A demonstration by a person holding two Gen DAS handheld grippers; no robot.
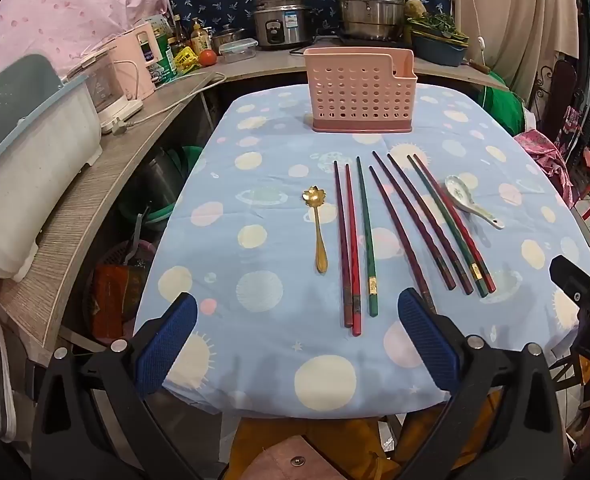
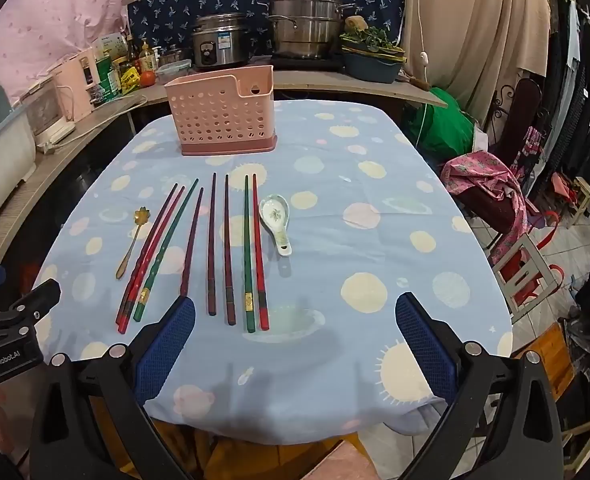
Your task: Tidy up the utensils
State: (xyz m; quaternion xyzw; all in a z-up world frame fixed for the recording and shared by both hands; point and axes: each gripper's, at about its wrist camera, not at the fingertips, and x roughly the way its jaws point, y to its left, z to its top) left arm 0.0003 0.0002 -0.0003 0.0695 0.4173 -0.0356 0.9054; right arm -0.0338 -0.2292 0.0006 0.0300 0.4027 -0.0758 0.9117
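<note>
Left wrist view looks down on a table [image 1: 255,380] under a blue cloth with pale planets and suns. Farthest left of the utensils lies one gold spoon [image 1: 318,229] with a flower-shaped bowl, handle toward the near edge. Right of it lie eight chopsticks [image 1: 369,240] side by side, thin tips far, thick ends near: a dark one, a red one and a green one close together, then three dark ones fanned slightly apart, then a green and a red one touching. Just right of the last pair rests one white ceramic spoon [image 1: 473,200], bowl far, handle angled near and right.

At the far middle of the table stands one pink perforated utensil holder [image 1: 361,92] on a darker pink base. Its inside is hard to see from either camera; nothing sticks up above its rim.

The left gripper [image 1: 297,344] hangs over the near edge with its blue-padded jaws wide apart and nothing between them; its right finger hides the near end of one dark chopstick. The right gripper [image 2: 295,346] is likewise spread wide and empty over the near right part of the cloth, and its left finger covers the near end of that same chopstick. Each view catches only a cut-off piece of the other gripper at its edge.
</note>
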